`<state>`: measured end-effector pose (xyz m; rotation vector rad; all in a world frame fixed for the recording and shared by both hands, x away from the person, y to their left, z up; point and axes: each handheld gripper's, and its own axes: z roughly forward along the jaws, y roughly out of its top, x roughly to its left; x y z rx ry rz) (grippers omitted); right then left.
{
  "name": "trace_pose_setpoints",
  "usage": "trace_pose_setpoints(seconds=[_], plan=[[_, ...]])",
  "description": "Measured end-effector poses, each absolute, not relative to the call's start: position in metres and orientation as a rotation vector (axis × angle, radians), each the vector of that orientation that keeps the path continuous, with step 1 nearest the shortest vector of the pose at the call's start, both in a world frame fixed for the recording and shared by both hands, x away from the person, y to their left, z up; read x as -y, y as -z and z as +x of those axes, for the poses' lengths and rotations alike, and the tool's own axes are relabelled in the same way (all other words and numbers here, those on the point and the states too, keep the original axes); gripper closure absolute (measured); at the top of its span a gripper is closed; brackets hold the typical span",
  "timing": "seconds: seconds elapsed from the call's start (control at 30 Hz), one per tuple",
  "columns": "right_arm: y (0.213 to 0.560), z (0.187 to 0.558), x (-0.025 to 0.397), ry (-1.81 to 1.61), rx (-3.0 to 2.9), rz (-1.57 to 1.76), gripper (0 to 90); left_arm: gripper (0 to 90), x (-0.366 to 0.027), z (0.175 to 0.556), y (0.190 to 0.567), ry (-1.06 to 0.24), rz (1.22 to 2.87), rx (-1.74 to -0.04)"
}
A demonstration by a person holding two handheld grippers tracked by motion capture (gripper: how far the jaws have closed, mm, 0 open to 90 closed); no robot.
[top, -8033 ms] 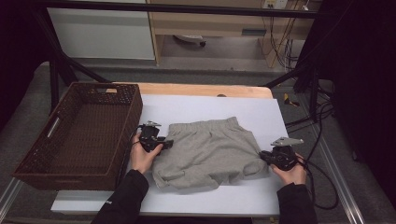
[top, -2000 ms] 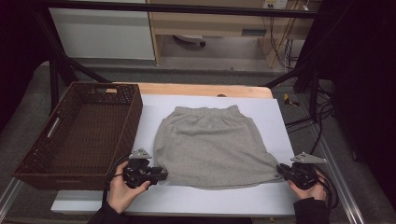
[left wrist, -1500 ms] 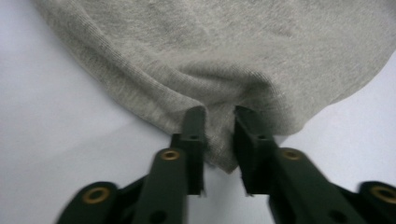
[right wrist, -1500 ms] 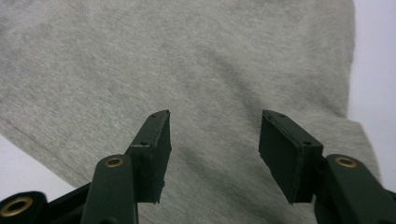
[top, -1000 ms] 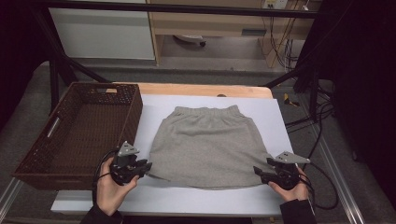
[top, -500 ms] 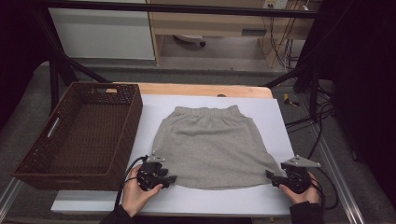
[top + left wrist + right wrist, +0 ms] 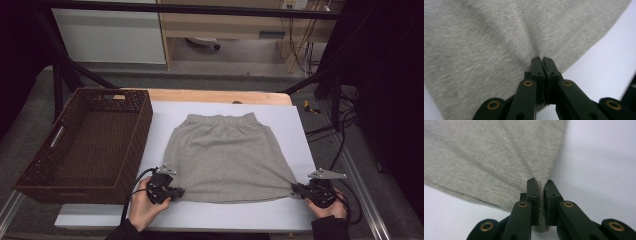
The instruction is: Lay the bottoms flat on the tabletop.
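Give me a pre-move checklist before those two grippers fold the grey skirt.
1. Left gripper clamped on the hem corner of the skirt: ok.
2. Right gripper clamped on the other hem corner: ok, fabric sits between the jaws.
3. Skirt spread flat on the table, waistband at the far side: ok, with slight pull creases at both corners.
4. Both layers of fabric caught in each grip: cannot tell.
5. Basket clear of the skirt: ok, it stands apart to the left.

We hold our left black two-jaw gripper and right black two-jaw gripper low, wide apart, jaws pinched together.
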<state>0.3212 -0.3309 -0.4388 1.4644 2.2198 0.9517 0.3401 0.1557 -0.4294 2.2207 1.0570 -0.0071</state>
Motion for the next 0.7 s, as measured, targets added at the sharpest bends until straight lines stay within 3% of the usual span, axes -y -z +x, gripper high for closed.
trace_pose_setpoints(seconds=[0.13,0.17,0.23,0.47,0.7], plan=[[0.423,0.312,0.34,-0.964,-2.235,1.481,84.3,88.0,-0.164,0.335,0.415,0.011,2.248,-1.028],[0.42,0.311,0.341,-0.968,-2.236,1.484,80.7,86.9,-0.164,0.335,0.413,0.007,2.225,-1.023],[0.418,0.311,0.341,-0.92,-2.206,1.475,64.8,80.8,-0.163,0.335,0.412,-0.001,2.218,-1.013],[0.427,0.33,0.326,-0.982,-2.152,1.413,41.8,43.0,-0.162,0.352,0.414,-0.121,2.152,-1.027],[0.44,0.362,0.314,-0.944,-2.177,1.402,53.4,20.5,-0.165,0.372,0.413,-0.18,2.109,-1.006]])
